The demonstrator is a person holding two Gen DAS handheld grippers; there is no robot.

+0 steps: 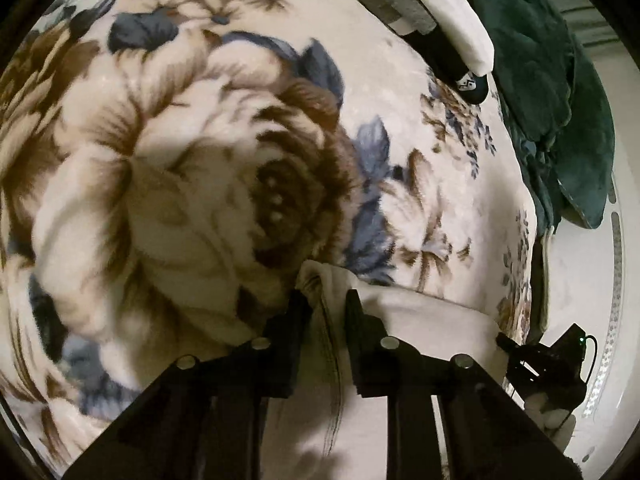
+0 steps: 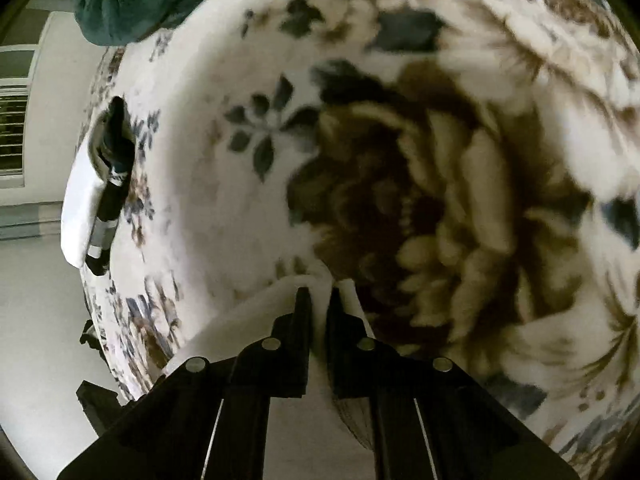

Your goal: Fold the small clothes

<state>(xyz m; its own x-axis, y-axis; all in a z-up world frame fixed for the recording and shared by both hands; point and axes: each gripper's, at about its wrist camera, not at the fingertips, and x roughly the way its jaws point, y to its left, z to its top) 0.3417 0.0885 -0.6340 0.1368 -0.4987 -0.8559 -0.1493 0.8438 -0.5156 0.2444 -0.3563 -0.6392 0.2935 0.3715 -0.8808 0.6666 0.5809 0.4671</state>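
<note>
A small white garment point(image 1: 420, 320) hangs between my two grippers above a floral blanket point(image 1: 180, 160). My left gripper point(image 1: 326, 300) is shut on one bunched edge of the garment. The right gripper shows at the right edge of the left wrist view point(image 1: 504, 342), holding the garment's other end. In the right wrist view my right gripper point(image 2: 320, 298) is shut on the white garment point(image 2: 256, 312), with cloth pinched between the fingers. The blanket point(image 2: 400, 160) fills the view below.
A stack of folded clothes, white point(image 1: 460, 20) over black point(image 1: 460, 68), lies at the blanket's far edge; it also shows in the right wrist view point(image 2: 92, 196). A dark green plush cloth point(image 1: 560, 100) lies beside it. Past the blanket edge is pale floor point(image 2: 40, 320).
</note>
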